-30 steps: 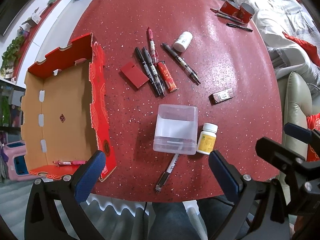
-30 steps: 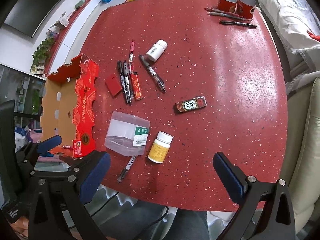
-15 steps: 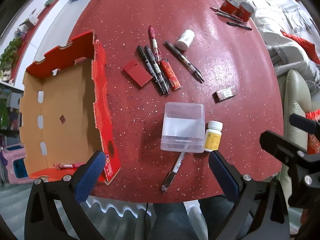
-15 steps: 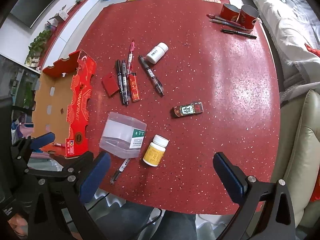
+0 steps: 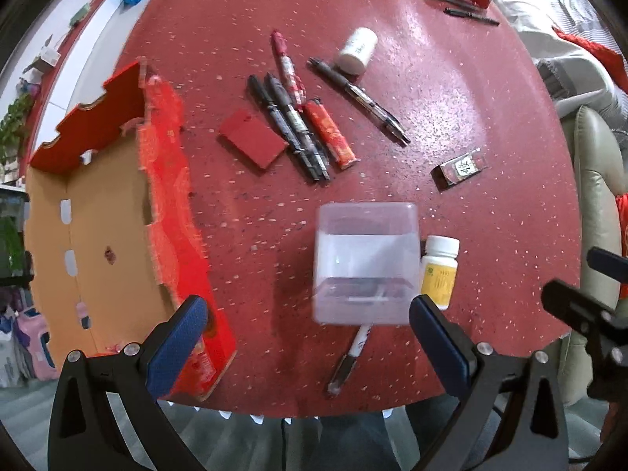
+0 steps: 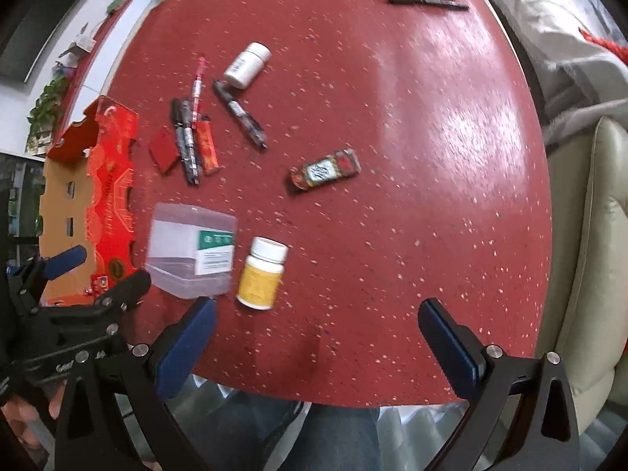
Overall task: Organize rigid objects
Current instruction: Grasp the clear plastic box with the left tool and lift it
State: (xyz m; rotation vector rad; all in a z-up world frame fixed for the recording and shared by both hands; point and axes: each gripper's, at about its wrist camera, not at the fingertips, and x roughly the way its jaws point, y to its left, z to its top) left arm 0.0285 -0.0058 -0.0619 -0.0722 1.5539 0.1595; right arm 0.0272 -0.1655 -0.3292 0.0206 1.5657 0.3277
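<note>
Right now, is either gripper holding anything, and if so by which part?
Nothing is held. The left gripper and the right gripper are both open above the near edge of the red table, with no object between their fingers.

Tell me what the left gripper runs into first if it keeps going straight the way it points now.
Most likely the clear plastic box: it lies dead ahead between the open fingers of the left gripper, with a pen sticking out from under its near edge. Depth is hard to judge, so the pen might be met first.
</note>
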